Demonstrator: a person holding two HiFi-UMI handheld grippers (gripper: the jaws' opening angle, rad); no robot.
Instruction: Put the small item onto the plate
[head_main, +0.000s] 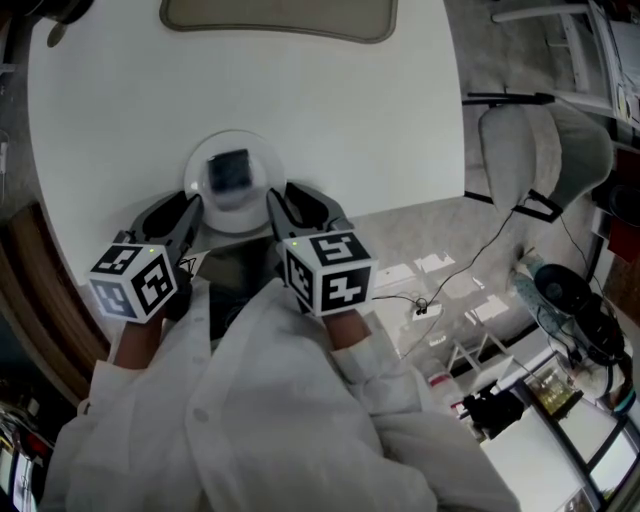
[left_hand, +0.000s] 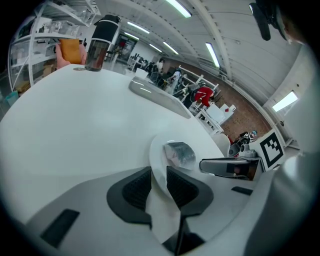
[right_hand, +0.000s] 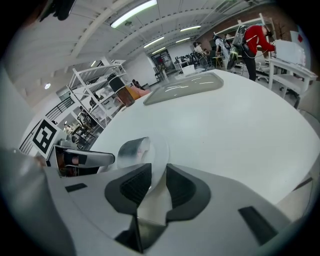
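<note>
A white round plate (head_main: 262, 160) is near the front of the white table (head_main: 380, 120). On it lies the small item (head_main: 231, 172), a silvery wrapped packet. My left gripper (head_main: 193, 208) is shut on the plate's near-left rim, my right gripper (head_main: 277, 205) on its near-right rim. In the left gripper view the plate (left_hand: 157, 150) runs edge-on between the pads of the left gripper (left_hand: 159, 182), with the item (left_hand: 179, 152) just beyond. The right gripper view shows the plate (right_hand: 161, 150) pinched by the right gripper (right_hand: 158, 182) and the item (right_hand: 132, 150) to the left.
A grey oblong tray (head_main: 280, 18) sits at the table's far edge. A dark tumbler (left_hand: 97, 45) stands far back on the table. A grey chair (head_main: 545, 150) and floor cables (head_main: 430, 300) are off to the right. The table's edge is close under my hands.
</note>
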